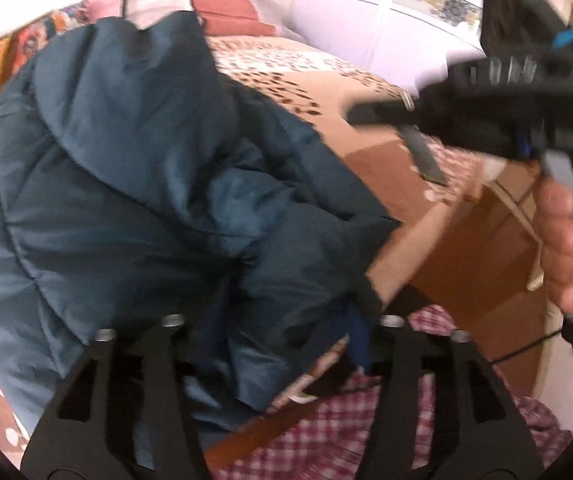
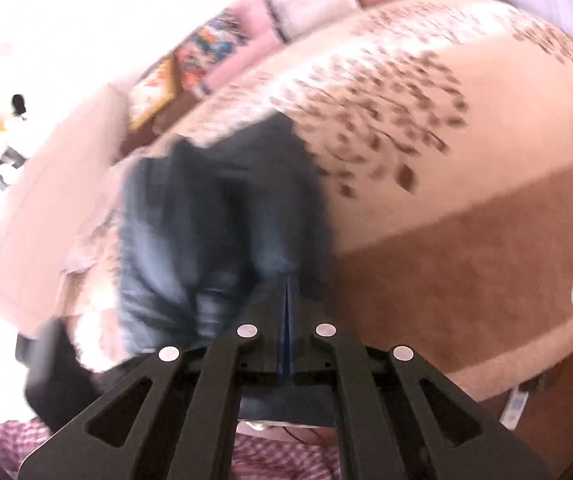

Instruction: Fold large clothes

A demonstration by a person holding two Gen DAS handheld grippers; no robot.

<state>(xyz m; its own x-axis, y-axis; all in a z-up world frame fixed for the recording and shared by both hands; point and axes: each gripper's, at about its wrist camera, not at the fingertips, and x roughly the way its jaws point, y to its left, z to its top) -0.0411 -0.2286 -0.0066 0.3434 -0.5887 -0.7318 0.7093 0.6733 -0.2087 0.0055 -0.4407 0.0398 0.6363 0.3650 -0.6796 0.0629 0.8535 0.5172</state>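
Plainly the dark teal quilted jacket [image 1: 126,184] is soft and puffy, its padded panels bulging between stitched seams and its shell faintly glossy, so I judge it light for its bulk but slippery and springy: folds will tend to puff back open. It lies heaped on the near part of the bed's patterned cover [image 1: 326,84], one lobe spilling toward the edge. In the right wrist view the same cloth hangs dark and blurred just ahead of the fingers, over the beige cover.

The best holds look like the firmer edges (a hem, cuff or seam line), since a pinch in the middle of a padded panel would likely slide off.

The left gripper [image 1: 282,320] stands spread wide, with jacket fabric between its fingers but neither pad visibly pressing on it, so it reads as let go. The right gripper [image 2: 286,292] is clenched tight; whether a thin edge of cloth is caught in it I cannot tell. A hand [image 1: 570,240] carries that tool at the right of the left wrist view.
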